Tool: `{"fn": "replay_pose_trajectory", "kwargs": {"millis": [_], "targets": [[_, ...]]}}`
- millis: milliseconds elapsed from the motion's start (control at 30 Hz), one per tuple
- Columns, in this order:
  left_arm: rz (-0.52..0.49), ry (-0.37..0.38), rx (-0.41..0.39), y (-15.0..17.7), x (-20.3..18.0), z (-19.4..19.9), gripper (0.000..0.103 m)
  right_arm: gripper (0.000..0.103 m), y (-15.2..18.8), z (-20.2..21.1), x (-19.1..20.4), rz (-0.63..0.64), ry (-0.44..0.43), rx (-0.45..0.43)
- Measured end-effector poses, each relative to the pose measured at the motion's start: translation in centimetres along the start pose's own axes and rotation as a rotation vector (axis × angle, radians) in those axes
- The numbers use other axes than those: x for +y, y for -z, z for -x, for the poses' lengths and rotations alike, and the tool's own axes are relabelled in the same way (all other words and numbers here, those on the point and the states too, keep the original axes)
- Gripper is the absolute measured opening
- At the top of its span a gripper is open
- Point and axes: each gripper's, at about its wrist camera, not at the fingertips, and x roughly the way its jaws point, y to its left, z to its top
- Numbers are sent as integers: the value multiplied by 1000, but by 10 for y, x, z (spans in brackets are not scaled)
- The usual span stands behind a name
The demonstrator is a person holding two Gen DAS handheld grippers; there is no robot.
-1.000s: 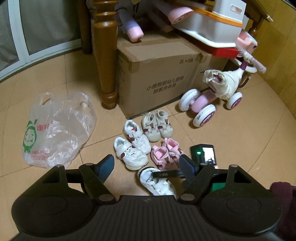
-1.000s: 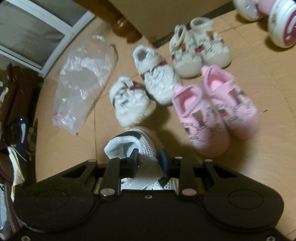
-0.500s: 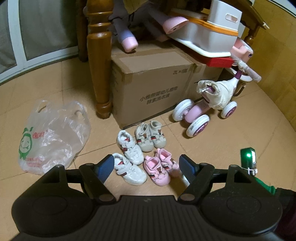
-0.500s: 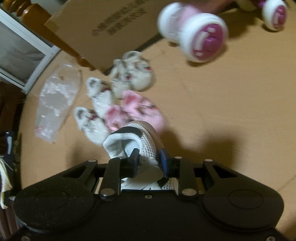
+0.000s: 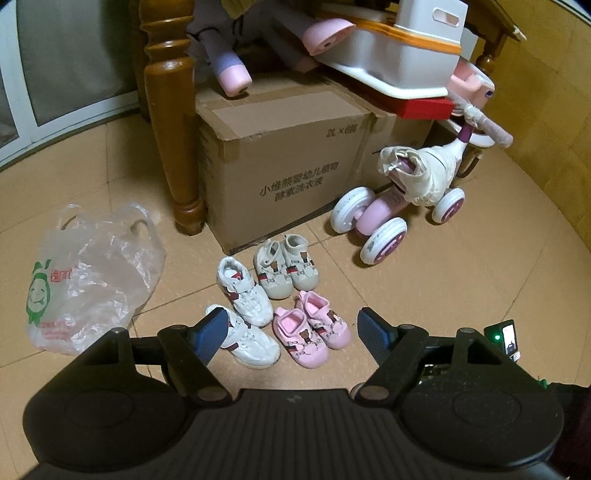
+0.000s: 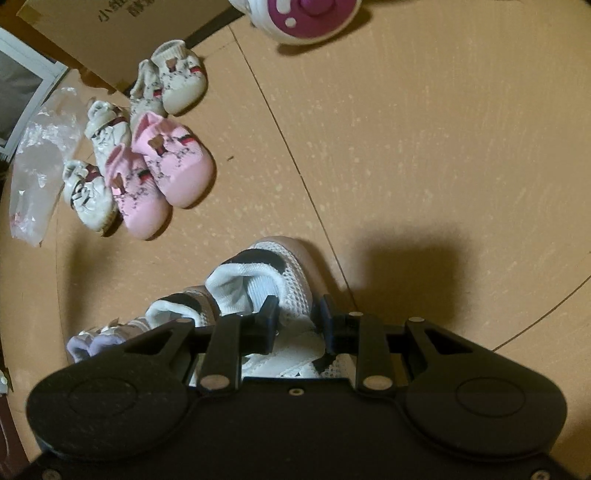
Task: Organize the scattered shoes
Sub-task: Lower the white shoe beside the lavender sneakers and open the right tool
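Nearby, six small shoes are sitting paired: two pink (image 5: 310, 334), two beige (image 5: 286, 267), two white (image 5: 245, 315).
Right gripper (image 6: 297, 319) is pinching one white mesh shoe (image 6: 280, 280); left gripper (image 5: 293, 332) is gaping wide, holding nothing.

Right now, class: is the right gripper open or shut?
Shut. In the right wrist view, the right gripper has its fingers pinched on the white mesh shoe, held above the floor.

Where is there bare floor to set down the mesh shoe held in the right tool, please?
Bare floor lies right of the pink pair, between it and the ride-on toy's wheel. Left of the pink pair it is crowded: white sneakers, then the plastic bag. The beige pair sits close to the cardboard box.
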Motion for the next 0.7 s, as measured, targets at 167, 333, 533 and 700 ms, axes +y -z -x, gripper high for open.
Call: {"fn": "replay_pose_trajectory", "kwargs": {"millis": [167,333,533,700], "targets": [[-17,0,28,1,-4,-11,77,26,3,-13,-6,-67,-70,35],[-30,2,49,2,-7,-20,77,26,10,-16,-18,-192,-110,14],[-29,-3,59,4,-6,-22,77,37,16,-13,-33,-363,-180,5],[-17,-9,60,5,-2,-21,77,60,-2,19,-6,-267,-89,40]]}}
